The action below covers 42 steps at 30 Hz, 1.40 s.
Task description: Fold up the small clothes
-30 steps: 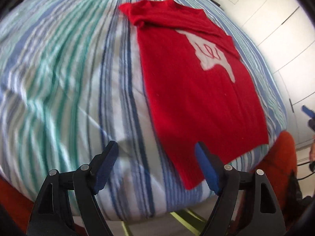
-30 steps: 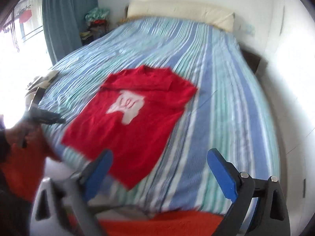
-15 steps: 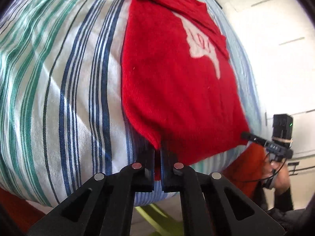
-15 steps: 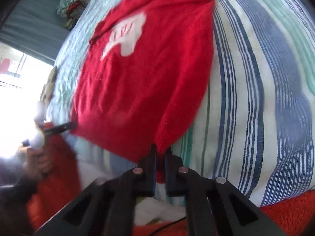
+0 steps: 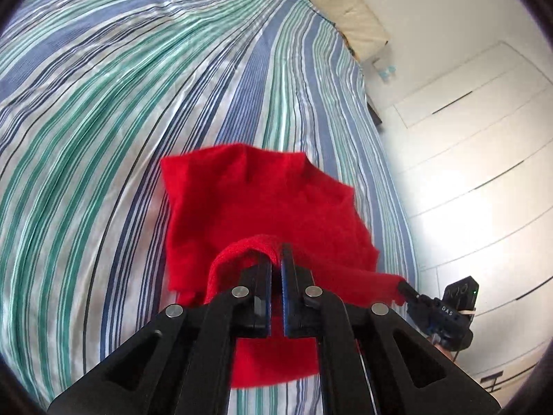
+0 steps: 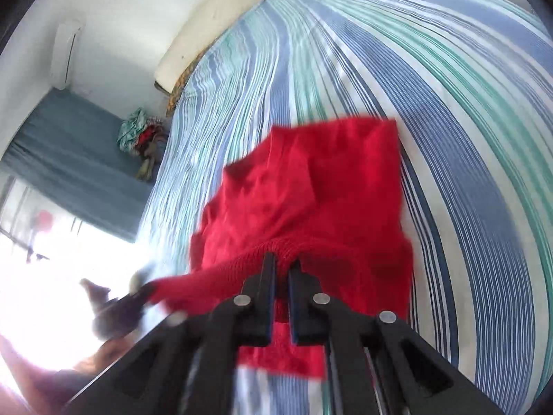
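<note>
A small red knitted jumper (image 5: 262, 200) lies on the striped bed (image 5: 138, 103), its lower part lifted and doubled over toward its collar end. My left gripper (image 5: 276, 259) is shut on one corner of the hem. My right gripper (image 6: 282, 266) is shut on the other hem corner of the jumper (image 6: 311, 186). The hem stretches taut between them; the right gripper also shows at the right of the left wrist view (image 5: 408, 288), and the left gripper shows blurred in the right wrist view (image 6: 138, 294). The white print is hidden.
A cream pillow (image 5: 345, 10) lies at the bed's head. White cupboard doors (image 5: 466, 159) stand along one side. A teal curtain (image 6: 69, 159) and a pile of clothes (image 6: 141, 138) are on the window side of the bed (image 6: 449, 103).
Both grippers, open a second ago, closed on the hem corners, then lifted them and carried them forward over the jumper toward its collar.
</note>
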### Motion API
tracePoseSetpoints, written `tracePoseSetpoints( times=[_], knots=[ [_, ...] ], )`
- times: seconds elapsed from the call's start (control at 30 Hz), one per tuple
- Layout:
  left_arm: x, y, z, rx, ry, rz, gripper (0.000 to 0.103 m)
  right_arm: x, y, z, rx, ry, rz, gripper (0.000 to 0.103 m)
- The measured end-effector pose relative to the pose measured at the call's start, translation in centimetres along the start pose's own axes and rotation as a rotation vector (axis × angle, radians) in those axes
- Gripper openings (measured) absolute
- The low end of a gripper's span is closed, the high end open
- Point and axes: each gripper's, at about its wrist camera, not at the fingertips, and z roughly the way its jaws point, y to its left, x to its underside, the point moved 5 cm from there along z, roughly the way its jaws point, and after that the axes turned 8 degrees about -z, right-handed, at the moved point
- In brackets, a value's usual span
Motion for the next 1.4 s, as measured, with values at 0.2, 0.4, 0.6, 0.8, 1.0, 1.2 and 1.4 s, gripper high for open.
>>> tracePoseSetpoints(
  times=[0.2,0.4,0.6,0.8,1.0,1.2,1.4],
  knots=[
    [-6.7,0.0,4.8,-0.073,-0.013,-0.007,0.002,-6.8,-1.9,5.5,0.032,-0.008,0.019,0.006],
    [-9.1,1.1,10.2,-0.157,0.037,0.003,0.006,-10.3,-5.4,10.0,0.084,0.010,0.076,0.006],
    [-12.1,2.1,9.6,-0.183,-0.060,-0.070,0.066,-11.4,-7.9,10.6,0.033,-0.147,0.180,0.057],
    [-9.8,0.8,4.8,-0.163,-0.134,0.063,0.072,-11.7,-5.4,6.5,0.092,-0.182,0.022,0.058],
    [0.8,-1.3,5.7,-0.173,0.054,0.379,0.084,-4.6,2.1,6.8,-0.043,0.032,-0.298,0.057],
    [5.6,3.1,5.1,-0.401,0.086,0.488,0.082,2.1,-3.0,6.7,0.174,0.147,-0.325,0.033],
    [6.6,4.9,-2.0,-0.331,-0.019,0.337,0.085,-1.1,-2.6,1.0,0.186,0.011,-0.271,0.077]
  ],
)
